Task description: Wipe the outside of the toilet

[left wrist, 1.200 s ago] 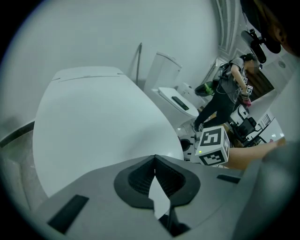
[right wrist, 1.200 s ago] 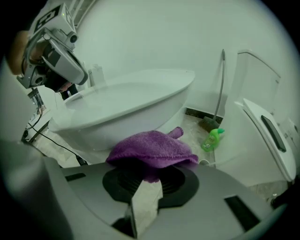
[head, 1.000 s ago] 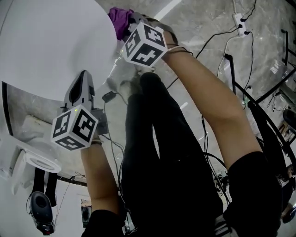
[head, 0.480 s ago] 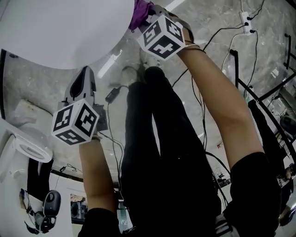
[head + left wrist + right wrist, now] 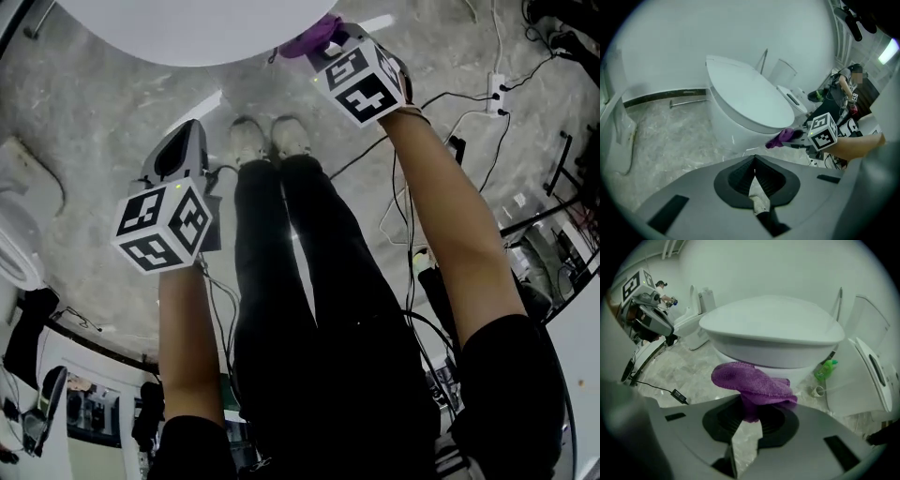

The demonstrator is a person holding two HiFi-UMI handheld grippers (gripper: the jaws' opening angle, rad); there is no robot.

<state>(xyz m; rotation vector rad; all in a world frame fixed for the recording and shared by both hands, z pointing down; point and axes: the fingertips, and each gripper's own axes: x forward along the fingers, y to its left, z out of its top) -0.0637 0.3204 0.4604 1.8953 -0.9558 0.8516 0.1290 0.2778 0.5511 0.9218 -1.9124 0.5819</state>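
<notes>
The white toilet (image 5: 773, 333) has its lid down; in the head view only its front rim (image 5: 187, 28) shows at the top edge. My right gripper (image 5: 750, 411) is shut on a purple cloth (image 5: 752, 383), which it holds against the front of the bowl just under the rim. The left gripper view shows the same cloth (image 5: 780, 137) at the bowl (image 5: 740, 108). My left gripper (image 5: 753, 168) is shut with nothing in it. It hangs back from the toilet, to the left of the person's legs (image 5: 178, 155).
A green bottle (image 5: 826, 369) and a small cup (image 5: 816, 391) stand on the floor right of the bowl, next to a white bin (image 5: 869, 376). A black power adapter (image 5: 678, 396) and cables (image 5: 422, 103) lie on the marble floor. The person's shoes (image 5: 267, 139) stand close in front.
The head view has swung down, so the toilet now sits at the top edge. My right gripper has carried the cloth along the rim to the bowl's front. The left gripper stays shut, away from the toilet.
</notes>
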